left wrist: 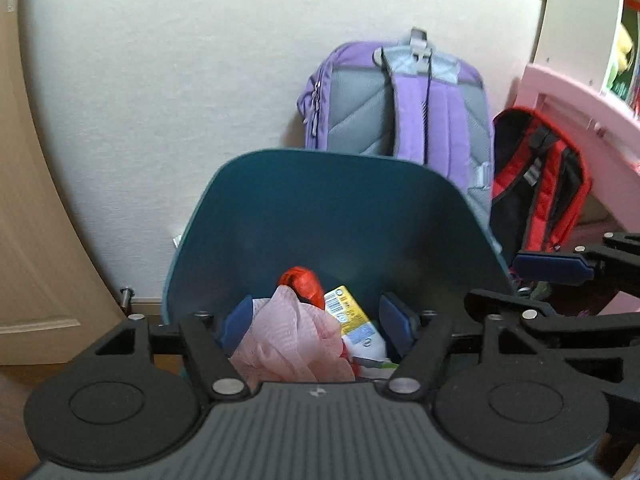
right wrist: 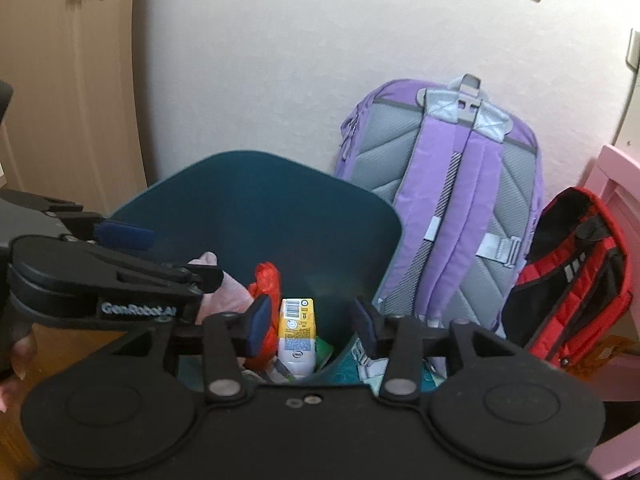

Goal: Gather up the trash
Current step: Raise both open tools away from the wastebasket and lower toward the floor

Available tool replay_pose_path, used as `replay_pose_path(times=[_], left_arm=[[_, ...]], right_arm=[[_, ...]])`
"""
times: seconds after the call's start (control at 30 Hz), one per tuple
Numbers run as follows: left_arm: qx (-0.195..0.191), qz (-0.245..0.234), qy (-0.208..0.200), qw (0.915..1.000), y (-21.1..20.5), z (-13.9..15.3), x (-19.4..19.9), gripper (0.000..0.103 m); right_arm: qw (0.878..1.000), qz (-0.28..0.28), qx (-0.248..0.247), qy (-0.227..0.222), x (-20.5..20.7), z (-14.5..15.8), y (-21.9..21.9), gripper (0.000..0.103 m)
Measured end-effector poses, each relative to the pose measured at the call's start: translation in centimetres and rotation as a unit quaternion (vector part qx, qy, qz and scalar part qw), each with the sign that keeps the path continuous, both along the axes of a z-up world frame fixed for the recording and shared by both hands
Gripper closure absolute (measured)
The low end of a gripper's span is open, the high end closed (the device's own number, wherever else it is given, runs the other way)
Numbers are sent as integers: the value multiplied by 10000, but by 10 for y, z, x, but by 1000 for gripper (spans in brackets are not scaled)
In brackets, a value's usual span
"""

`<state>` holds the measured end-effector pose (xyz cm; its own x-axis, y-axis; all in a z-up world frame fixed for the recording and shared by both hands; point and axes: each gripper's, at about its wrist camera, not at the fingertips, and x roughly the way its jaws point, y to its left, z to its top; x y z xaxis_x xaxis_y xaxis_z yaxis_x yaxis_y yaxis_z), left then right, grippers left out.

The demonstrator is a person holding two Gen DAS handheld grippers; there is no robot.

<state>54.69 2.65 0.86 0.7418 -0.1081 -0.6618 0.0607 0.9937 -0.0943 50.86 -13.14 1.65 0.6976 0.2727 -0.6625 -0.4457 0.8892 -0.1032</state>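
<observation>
Both claws, left gripper [left wrist: 316,322] and right gripper [right wrist: 310,322], stood released over the teal bin [left wrist: 320,208]; pink mesh bag [left wrist: 288,344] risked snagging a pad on withdrawal.

A teal bin [left wrist: 320,216] stands open against the wall, holding a crumpled pink bag [left wrist: 292,344], red wrapper [left wrist: 304,284] and yellow-white carton [right wrist: 297,332].

Surface: wooden floor [right wrist: 16,440], brown, seen at lower left | On it: teal bin [right wrist: 256,216] against the white wall | purple backpack [right wrist: 452,208] upright, leaning on the wall just right of the bin | red and black backpack [right wrist: 572,280] beside it, tilted, next to pink furniture [right wrist: 612,176]
</observation>
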Motion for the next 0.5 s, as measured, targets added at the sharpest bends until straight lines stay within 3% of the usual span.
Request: replay_pose_path(times=[0.5], left_arm=[[68, -19, -357, 9993, 3, 43, -107, 30]], right_arm=[[9991, 201, 282, -232, -96, 41, -16, 46]])
